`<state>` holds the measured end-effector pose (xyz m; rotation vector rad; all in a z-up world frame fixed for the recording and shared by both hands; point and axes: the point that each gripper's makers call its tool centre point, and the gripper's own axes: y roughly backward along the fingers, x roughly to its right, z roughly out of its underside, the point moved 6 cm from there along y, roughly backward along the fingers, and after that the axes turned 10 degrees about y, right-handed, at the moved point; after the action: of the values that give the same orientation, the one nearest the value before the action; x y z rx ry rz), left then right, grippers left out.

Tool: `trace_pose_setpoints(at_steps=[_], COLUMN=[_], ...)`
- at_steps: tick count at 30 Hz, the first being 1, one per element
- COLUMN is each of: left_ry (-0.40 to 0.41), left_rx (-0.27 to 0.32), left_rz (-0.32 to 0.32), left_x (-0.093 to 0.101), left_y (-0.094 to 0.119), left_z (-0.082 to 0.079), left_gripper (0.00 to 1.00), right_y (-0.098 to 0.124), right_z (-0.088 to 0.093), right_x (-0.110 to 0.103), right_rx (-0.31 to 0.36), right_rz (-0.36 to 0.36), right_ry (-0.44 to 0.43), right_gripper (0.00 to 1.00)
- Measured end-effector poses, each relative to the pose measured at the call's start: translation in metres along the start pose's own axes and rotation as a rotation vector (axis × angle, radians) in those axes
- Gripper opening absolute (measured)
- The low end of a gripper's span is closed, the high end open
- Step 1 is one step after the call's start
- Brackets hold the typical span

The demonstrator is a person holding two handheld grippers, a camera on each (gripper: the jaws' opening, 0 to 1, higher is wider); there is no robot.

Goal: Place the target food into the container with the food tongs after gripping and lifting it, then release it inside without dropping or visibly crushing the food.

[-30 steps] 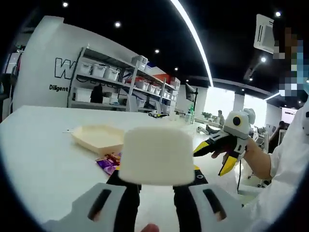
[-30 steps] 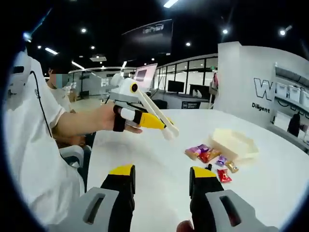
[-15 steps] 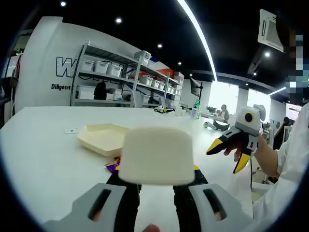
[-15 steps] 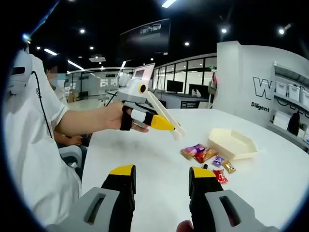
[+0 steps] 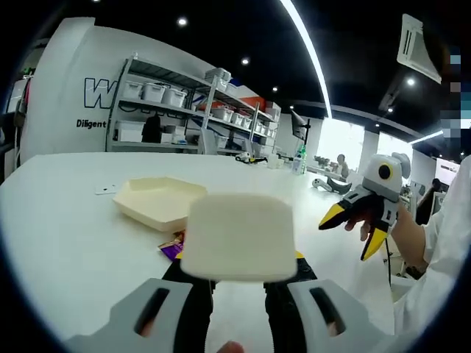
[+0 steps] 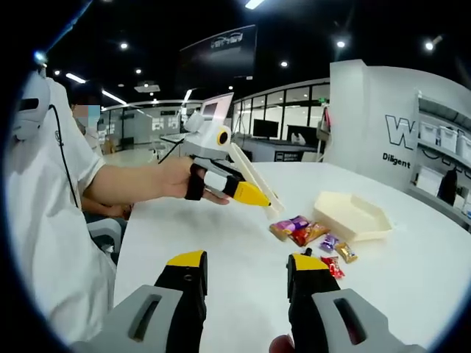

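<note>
Cream plastic tongs (image 6: 254,176) sit clamped in the left hand-held gripper (image 6: 246,193), tips hovering above the candy pile, not yet touching anything. In the left gripper view the tongs' (image 5: 238,237) broad end blocks the centre, pinched between the jaws. Right hand-held gripper (image 6: 244,278) is wide apart and carries nothing; it shows in the left gripper view (image 5: 357,228) off to the side, in the air.

Wrapped candies (image 6: 309,239) lie loose on the white surface (image 6: 221,257), just beside the cream hexagonal tray (image 6: 352,217), which looks empty.

Progress: tool in hand only. Grip, lift, carry, release all left. Which candy is the target: can't tell.
</note>
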<state>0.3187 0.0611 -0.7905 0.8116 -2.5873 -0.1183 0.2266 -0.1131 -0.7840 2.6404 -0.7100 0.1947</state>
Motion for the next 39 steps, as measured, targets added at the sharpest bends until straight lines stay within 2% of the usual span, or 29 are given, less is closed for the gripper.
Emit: trace_pose_setpoints(at_steps=[12,39], left_ry=[-0.008,-0.170], left_rx=[-0.030,-0.098], left_rz=[-0.025,-0.149], left_x=[-0.012,-0.032], left_y=[-0.003,0.000], left_z=[0.004,0.011], left_gripper=[0.23,0.23], right_y=[-0.004,-0.006], right_z=[0.002,0.007], right_x=[0.004,0.008], right_rx=[0.002,-0.005], right_rz=[-0.006,-0.009], right_ry=[-0.009,-0.019], right_gripper=[0.39,0.38])
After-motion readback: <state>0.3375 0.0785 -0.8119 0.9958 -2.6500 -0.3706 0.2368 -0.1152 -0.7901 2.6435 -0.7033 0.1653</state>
